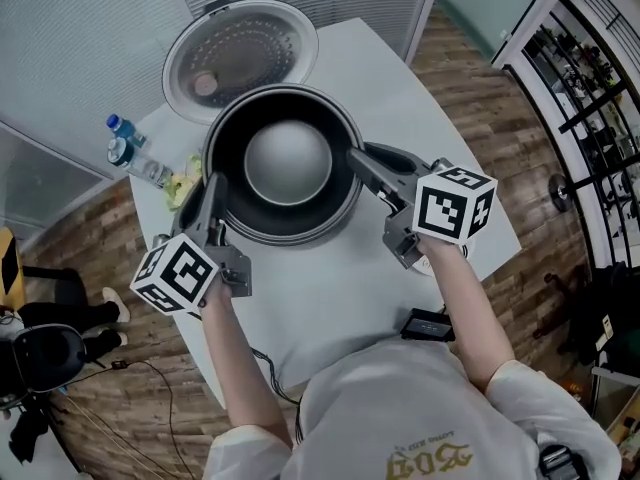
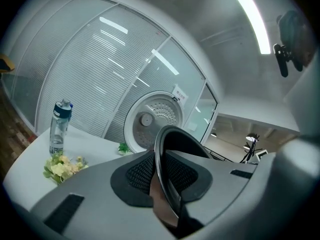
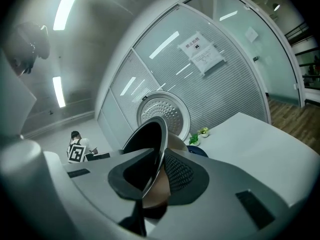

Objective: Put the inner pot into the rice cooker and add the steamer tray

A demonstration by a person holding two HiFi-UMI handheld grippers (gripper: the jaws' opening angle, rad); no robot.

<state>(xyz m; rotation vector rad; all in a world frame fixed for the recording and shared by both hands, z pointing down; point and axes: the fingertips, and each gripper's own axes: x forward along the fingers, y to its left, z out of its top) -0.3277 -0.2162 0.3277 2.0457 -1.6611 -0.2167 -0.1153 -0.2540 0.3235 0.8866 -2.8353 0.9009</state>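
Two hand-held grippers pinch one pot between them by its rim. The left hand-held gripper is clamped on the rim's near-left edge and the right hand-held gripper on its right edge. In each gripper view the thin rim runs between the ribbed pads, pressed from both sides. The pot is dark inside, with a pale sheen at the bottom, and it hangs just ahead of both grippers over the white tabletop. Straight beyond the pot stands the cooker's single round lid, swung open and dotted with holes. The pot covers the cooker's body, so whether it is already seated cannot be told. Left of the left hand-held gripper a bottle with a blue cap stands upright, with one bunch of yellow flowers just beside it. One small green plant sits near the lid's foot. Behind the right hand-held gripper, near the forearm, lies one flat black device.
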